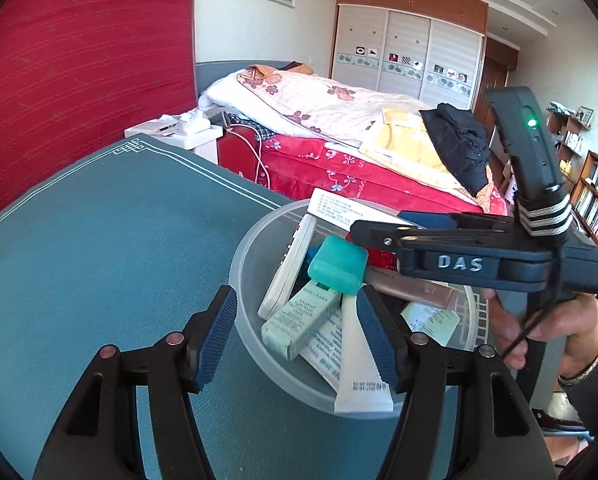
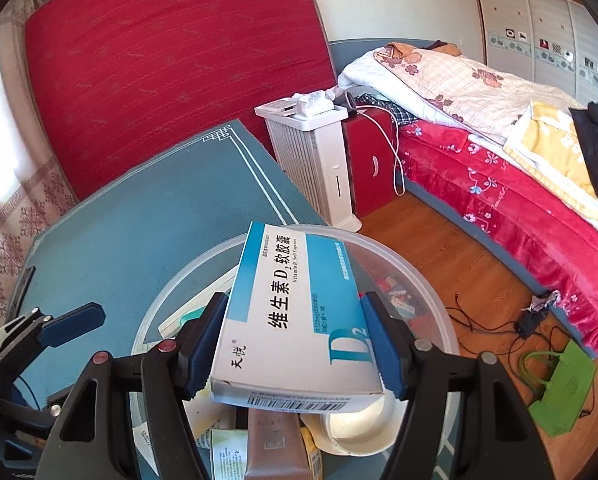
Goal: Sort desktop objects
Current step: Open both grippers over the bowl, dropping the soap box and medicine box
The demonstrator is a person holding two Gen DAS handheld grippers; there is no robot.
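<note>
Your right claw (image 2: 295,350) is clamped on a blue and white medicine box (image 2: 299,316). The box sits flat between the two blue pads, and both pads press on its long sides. Right under this claw is the clear plastic bowl (image 2: 427,276), so the box hangs over it. Below the box, inside the bowl, you can see a brown tube (image 2: 275,440) and a white roll of tape (image 2: 363,428). Your left claw (image 1: 297,336) is apart, with nothing pinched between its pads. It points down at the near side of the same bowl (image 1: 251,256). Just in front of its pads, inside the bowl, lie a pale green box (image 1: 299,320), a white tube (image 1: 359,364) and a teal case (image 1: 338,265). The white tube sticks out over the rim, close to the right pad, but you cannot tell if it touches. The bowl stands on the blue table mat (image 1: 111,248), which spreads out to the left of this claw. Past the bowl, to the right, your hand (image 1: 547,332) holds the other claw.
</note>
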